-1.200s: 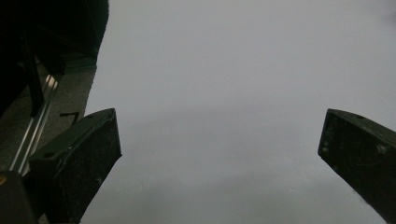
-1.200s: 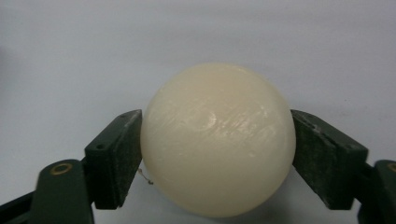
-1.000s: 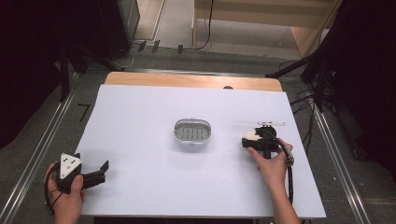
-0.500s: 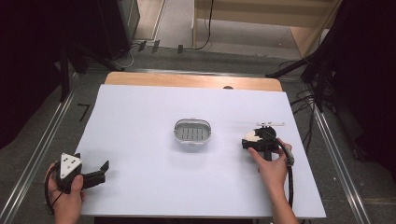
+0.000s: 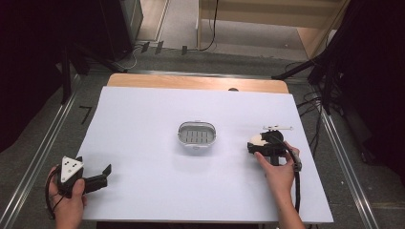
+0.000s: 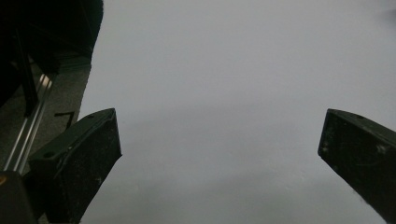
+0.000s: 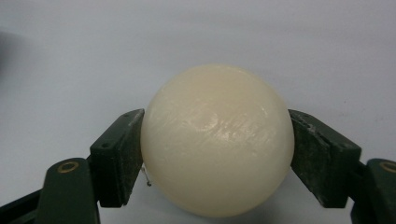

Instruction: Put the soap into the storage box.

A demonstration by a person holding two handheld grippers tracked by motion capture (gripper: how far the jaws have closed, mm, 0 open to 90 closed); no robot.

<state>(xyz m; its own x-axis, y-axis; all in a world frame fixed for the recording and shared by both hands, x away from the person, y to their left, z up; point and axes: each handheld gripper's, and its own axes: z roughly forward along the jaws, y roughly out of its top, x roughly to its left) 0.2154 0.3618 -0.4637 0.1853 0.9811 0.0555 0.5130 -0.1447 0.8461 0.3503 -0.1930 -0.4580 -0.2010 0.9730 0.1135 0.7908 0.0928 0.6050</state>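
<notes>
My right gripper (image 5: 258, 143) is right of the table's centre, shut on a cream-white ball (image 7: 217, 140). The ball is smooth, glossy and about egg-sized, and it is pinched on both sides just above the white surface. An oval metal-rimmed dish (image 5: 197, 135) with a grey slotted insert sits at the table's centre, a short way left of that gripper. At the front left corner my left gripper (image 5: 104, 175) is held low. Its jaws stand wide apart over bare white tabletop (image 6: 219, 93), with nothing between them.
A thin white stick-like object (image 5: 277, 128) lies just beyond the right gripper. The white table (image 5: 143, 109) has a wooden strip along its far edge. Metal rails run along the floor on both sides, with dark stands and cables beyond.
</notes>
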